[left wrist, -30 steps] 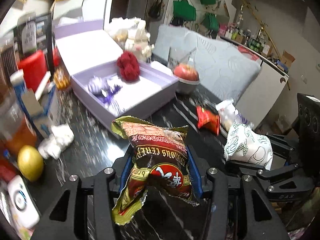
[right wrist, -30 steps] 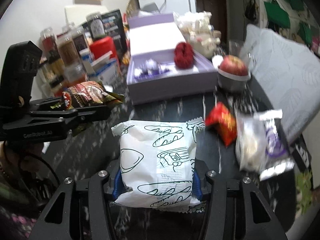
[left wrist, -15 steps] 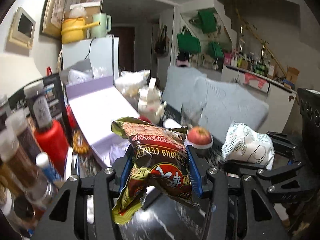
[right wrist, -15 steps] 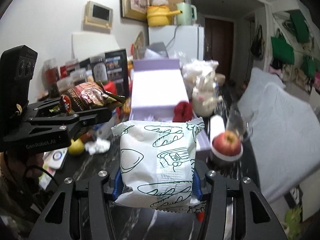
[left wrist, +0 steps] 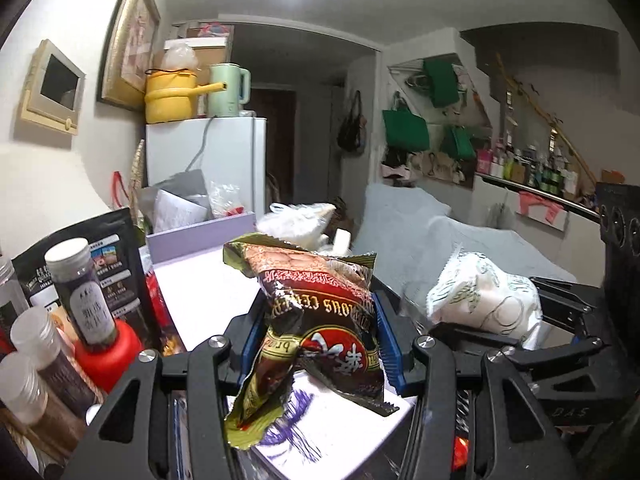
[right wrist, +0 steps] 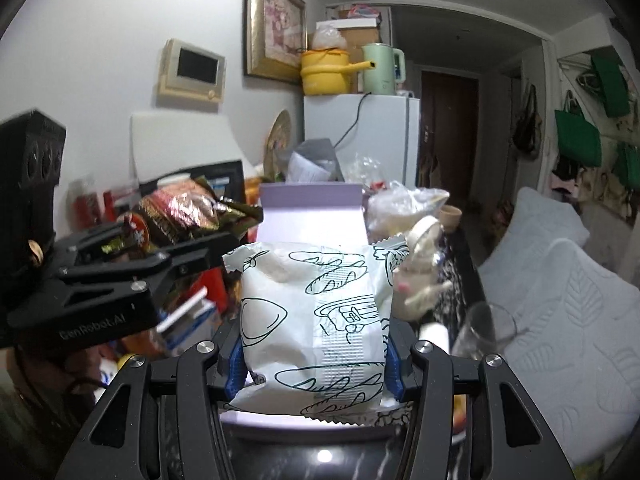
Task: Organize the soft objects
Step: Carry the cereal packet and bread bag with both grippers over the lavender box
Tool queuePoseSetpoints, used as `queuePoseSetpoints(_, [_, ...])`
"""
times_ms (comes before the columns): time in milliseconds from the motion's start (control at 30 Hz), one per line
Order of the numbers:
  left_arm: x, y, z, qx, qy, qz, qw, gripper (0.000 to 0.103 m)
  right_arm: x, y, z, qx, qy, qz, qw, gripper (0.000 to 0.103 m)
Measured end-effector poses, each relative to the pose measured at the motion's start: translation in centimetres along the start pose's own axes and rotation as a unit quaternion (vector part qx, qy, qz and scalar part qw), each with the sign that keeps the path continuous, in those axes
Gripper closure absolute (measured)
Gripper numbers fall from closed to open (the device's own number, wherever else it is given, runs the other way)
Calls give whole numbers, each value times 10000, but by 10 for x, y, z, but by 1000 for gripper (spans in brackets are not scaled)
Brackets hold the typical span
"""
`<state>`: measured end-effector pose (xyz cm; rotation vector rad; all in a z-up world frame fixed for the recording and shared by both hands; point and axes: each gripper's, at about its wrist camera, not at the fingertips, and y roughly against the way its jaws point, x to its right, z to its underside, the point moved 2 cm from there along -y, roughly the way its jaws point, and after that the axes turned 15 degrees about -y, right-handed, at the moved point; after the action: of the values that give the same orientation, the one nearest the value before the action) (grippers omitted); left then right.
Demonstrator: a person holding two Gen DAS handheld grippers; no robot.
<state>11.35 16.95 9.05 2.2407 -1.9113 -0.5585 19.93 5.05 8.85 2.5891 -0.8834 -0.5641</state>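
My left gripper (left wrist: 316,340) is shut on a dark red and gold snack bag (left wrist: 320,320), held up in the air over the open lilac box (left wrist: 208,292). My right gripper (right wrist: 312,344) is shut on a white bread bag with green line drawings (right wrist: 316,312), raised in front of the same lilac box (right wrist: 312,216). The white bag (left wrist: 484,300) and right gripper show at the right of the left wrist view; the snack bag (right wrist: 180,210) and left gripper body show at the left of the right wrist view. The box floor is mostly hidden behind the bags.
Jars and a red bottle (left wrist: 108,352) crowd the left edge of the table. A white fridge (right wrist: 360,136) carries a yellow pot and a green kettle. A clear glass (right wrist: 480,332) and a plastic bag (right wrist: 400,204) stand to the right of the box; a grey sofa (right wrist: 560,300) lies further right.
Both grippers have risen and tilted up with their bags, so the views now take in the walls and ceiling. The table top and loose packets have dropped out of view.
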Motion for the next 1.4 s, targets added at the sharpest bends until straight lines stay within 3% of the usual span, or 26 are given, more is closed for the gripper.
queuePoseSetpoints(267, [-29, -38, 4, -69, 318, -516, 9981, 54, 13, -37, -21, 80, -122, 13, 9999, 51])
queuePoseSetpoints(433, [-34, -60, 11, -338, 203, -685, 9969, 54, 21, -63, -21, 44, -202, 76, 9998, 51])
queuePoseSetpoints(1033, [-15, -150, 64, -1656, 147, -284, 9857, 54, 69, -138, 5, -710, -572, 384, 9951, 51])
queuePoseSetpoints(1400, [-13, -195, 106, -2600, 209, -152, 9653, 54, 71, -163, 18, -1099, -504, 610, 9908, 50])
